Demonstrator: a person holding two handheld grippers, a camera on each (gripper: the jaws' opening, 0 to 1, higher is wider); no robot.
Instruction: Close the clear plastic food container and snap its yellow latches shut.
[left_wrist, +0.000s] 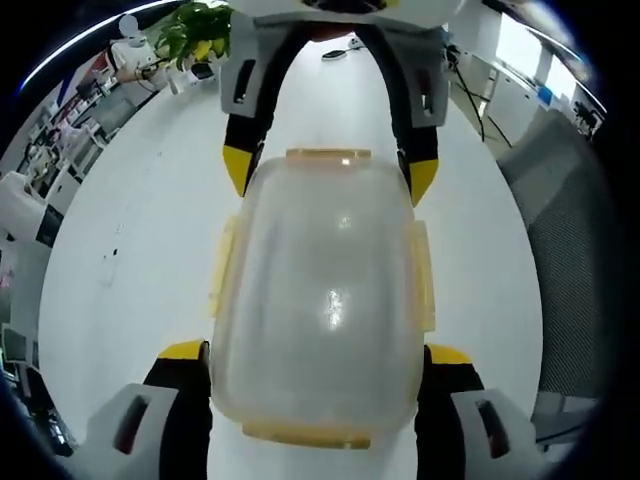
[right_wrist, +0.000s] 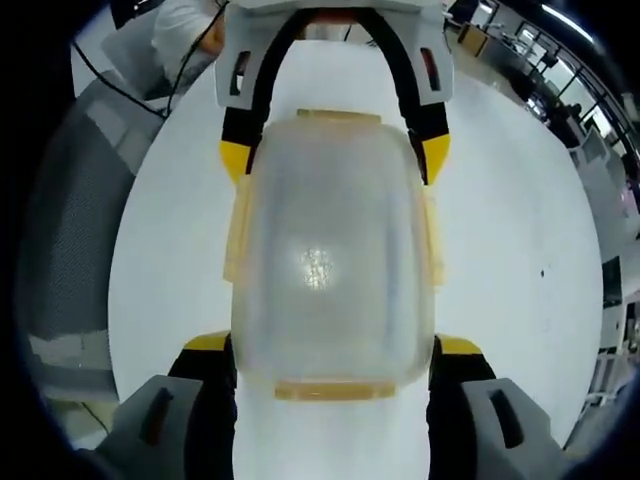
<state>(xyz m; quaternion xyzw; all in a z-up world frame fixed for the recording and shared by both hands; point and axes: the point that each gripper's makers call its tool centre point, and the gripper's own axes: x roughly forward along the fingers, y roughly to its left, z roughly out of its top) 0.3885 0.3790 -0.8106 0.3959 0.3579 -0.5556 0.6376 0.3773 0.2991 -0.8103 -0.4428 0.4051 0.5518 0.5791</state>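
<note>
A clear plastic food container (left_wrist: 320, 300) is seen lying on a white table (left_wrist: 130, 260), lid on top, between the two grippers, which face each other from opposite ends. In the left gripper view, the left gripper (left_wrist: 318, 352) has its yellow-tipped jaws spread wide, one on each side of the container's near end; whether the tips touch the walls cannot be told. The right gripper (left_wrist: 330, 178) is seen at the far end, its jaws likewise spread to either side of the container. Yellow latches (left_wrist: 222, 265) are noted along the long sides and at both ends, lying close against the body; whether they are snapped cannot be told. The right gripper view gives the mirrored arrangement. A potted plant (left_wrist: 195, 35) is seen beyond the table's far edge.
</note>
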